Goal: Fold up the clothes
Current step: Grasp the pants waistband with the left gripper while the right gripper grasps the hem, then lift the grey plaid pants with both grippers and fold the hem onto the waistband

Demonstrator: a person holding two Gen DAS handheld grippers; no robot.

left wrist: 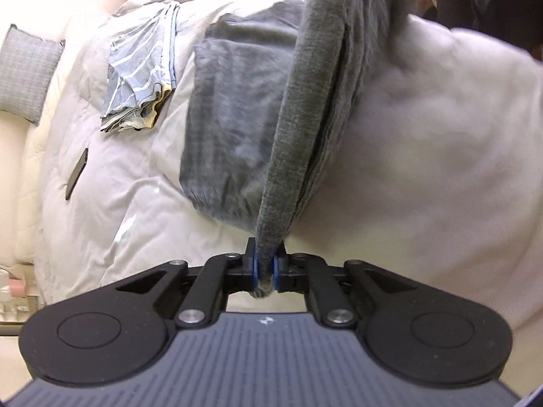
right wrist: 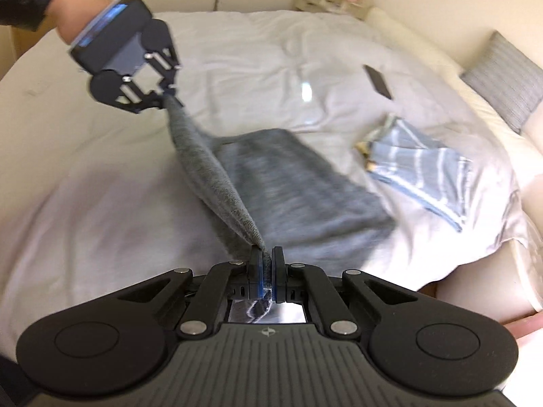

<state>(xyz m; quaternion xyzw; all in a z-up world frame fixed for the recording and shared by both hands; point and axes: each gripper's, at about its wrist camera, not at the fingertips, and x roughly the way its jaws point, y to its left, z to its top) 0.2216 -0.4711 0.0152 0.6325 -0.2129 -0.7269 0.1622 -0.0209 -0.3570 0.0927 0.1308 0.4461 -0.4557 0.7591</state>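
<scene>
Right now both grippers have their jaws clamped on the grey garment (right wrist: 298,186): left gripper (right wrist: 166,96) at ten o'clock, right gripper (right wrist: 266,271) near me. Its edge stretches taut between them while the rest drapes on the bed (right wrist: 101,169). I'd say an uneven pull could slip a corner and skew the fold.

White-duveted bed (right wrist: 305,51); cream walls, seemingly

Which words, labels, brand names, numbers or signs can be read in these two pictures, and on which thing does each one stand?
No readable words or numbers.
Left gripper: a small white emblem on its body, only a symbol.
Right gripper: the same small emblem, no letters.
Grey garment, striped folded clothes, dark phone: no print shows; motion blur.
</scene>
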